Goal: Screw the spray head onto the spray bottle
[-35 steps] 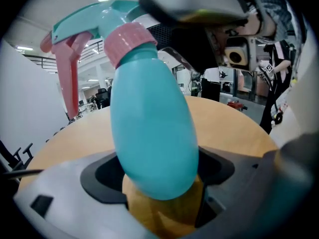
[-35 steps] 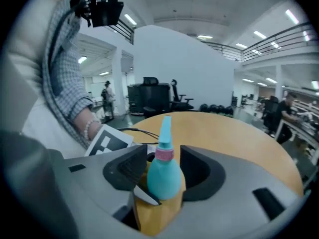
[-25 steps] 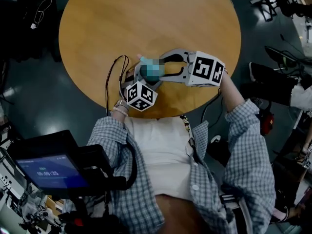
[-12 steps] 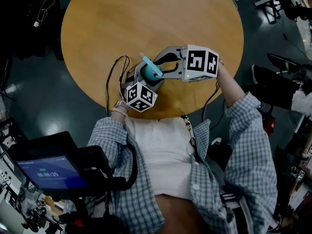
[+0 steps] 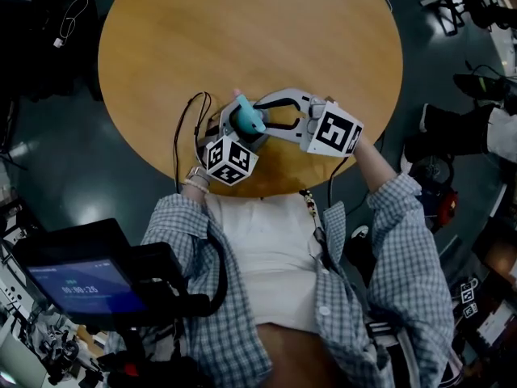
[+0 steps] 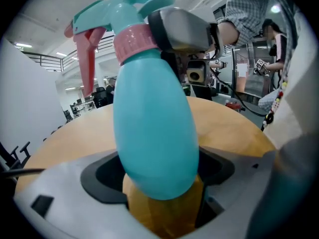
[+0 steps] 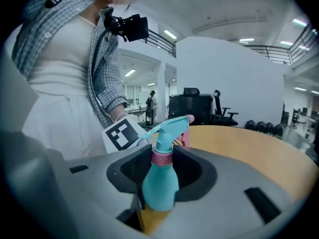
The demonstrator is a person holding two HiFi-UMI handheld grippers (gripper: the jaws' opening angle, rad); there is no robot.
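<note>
Head view: spray head [image 5: 249,118] above the near edge of the wooden table [image 5: 242,31], dark floor [image 5: 81,176] around. Left gripper view: left gripper [image 6: 159,183] clamps the spray bottle [image 6: 154,128] by its body, with a bright hall [image 6: 30,98] behind. Right gripper view: right gripper [image 7: 162,166], jaws just closed in, pinches the pink collar [image 7: 162,158].

The teal, egg-shaped spray bottle [image 6: 154,133] stands roughly upright over the near edge of the table [image 5: 242,47]. The spray head [image 6: 119,6] sits on its neck, teal on top with a pink trigger [image 6: 88,59] and a pink collar [image 6: 133,41].
</note>
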